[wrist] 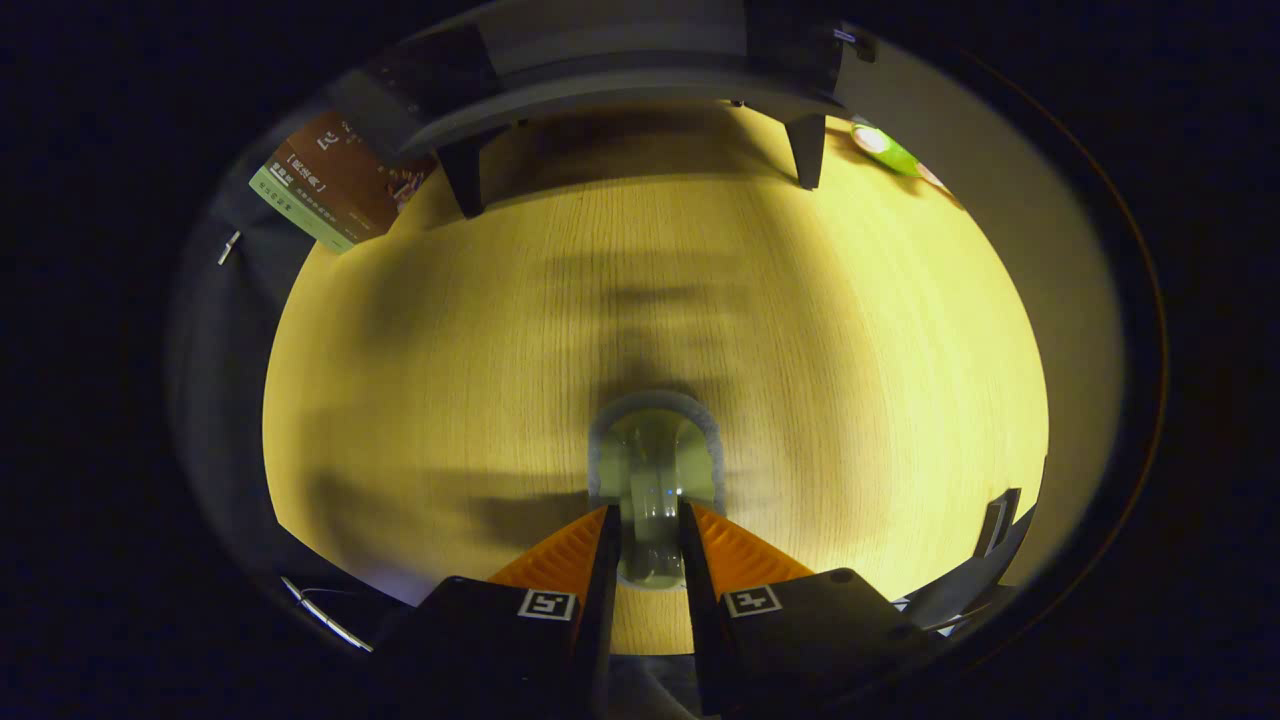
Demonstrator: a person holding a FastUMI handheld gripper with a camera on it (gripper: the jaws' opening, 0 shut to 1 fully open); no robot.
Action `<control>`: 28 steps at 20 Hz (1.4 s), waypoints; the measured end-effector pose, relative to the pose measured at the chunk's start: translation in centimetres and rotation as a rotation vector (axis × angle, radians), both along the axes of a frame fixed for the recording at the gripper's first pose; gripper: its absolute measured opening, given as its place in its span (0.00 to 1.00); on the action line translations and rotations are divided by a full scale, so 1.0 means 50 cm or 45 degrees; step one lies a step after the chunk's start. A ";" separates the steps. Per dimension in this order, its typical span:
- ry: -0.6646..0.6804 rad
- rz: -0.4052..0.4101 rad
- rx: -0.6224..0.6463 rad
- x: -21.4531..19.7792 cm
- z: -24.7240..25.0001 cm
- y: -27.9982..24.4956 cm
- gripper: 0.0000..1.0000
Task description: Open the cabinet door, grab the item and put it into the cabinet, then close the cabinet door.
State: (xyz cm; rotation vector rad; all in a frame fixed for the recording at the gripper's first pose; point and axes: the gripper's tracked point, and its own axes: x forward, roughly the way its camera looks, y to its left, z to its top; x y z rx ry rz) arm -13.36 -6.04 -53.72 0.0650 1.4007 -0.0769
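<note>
Cabinet door (800, 350), pale yellowish wood grain, stands right ahead; its rounded handle (655, 480) sits between the gripper (648, 520) fingers, which are drawn narrow and press it on both sides. Beyond, dark furniture legs (806, 150) stand above the door's edge. A brown-and-green box (330, 185) lies farther off, its print too small to read.
</note>
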 end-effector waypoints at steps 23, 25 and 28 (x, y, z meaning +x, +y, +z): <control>-0.491 -0.003 -0.138 0.188 0.332 0.033 0.18; -0.644 -0.016 -0.165 0.231 0.416 0.051 0.18; -0.839 -0.017 -0.164 0.305 0.552 0.079 0.19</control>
